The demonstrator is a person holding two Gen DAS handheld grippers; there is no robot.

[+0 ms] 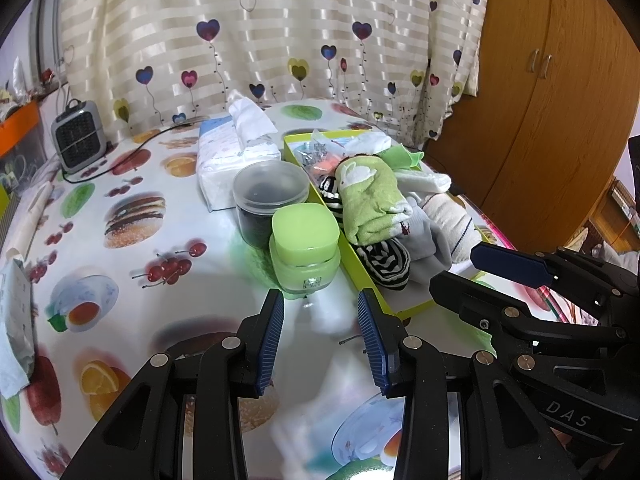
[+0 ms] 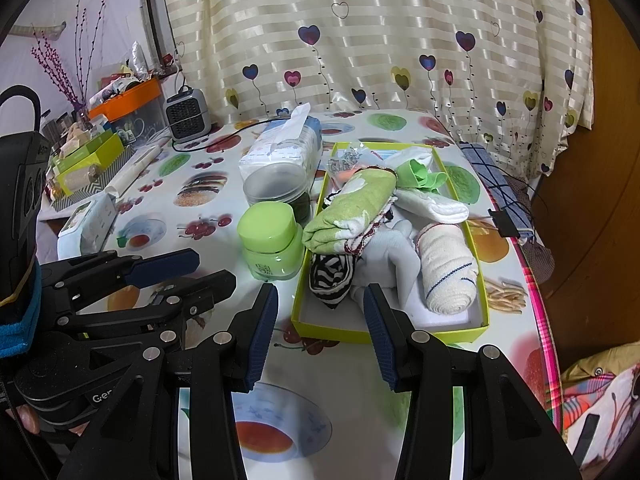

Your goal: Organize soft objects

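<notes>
A yellow-green box [image 2: 318, 330] [image 1: 352, 258] on the table holds rolled soft items. A green towel roll [image 2: 352, 208] [image 1: 370, 196] lies across the top. Beside it are a black-and-white striped sock [image 2: 330, 278] [image 1: 386, 264], a grey-white cloth [image 2: 394, 258], a cream roll with blue stripes [image 2: 448, 272] and a white sock [image 2: 432, 204]. My left gripper [image 1: 320, 316] stands open over bare tablecloth, just short of a green jar [image 1: 306, 246]. My right gripper [image 2: 320, 312] is open near the box's front edge, with nothing between its fingers. Each gripper shows at the side of the other's view.
A clear tub with dark contents [image 1: 270, 196] and a tissue pack [image 1: 236, 148] stand behind the green jar. A small grey heater [image 2: 187, 114] with its cable sits at the back left, near cluttered boxes [image 2: 92, 160]. The table's right edge [image 2: 540, 304] is close to a wooden wardrobe [image 1: 540, 92].
</notes>
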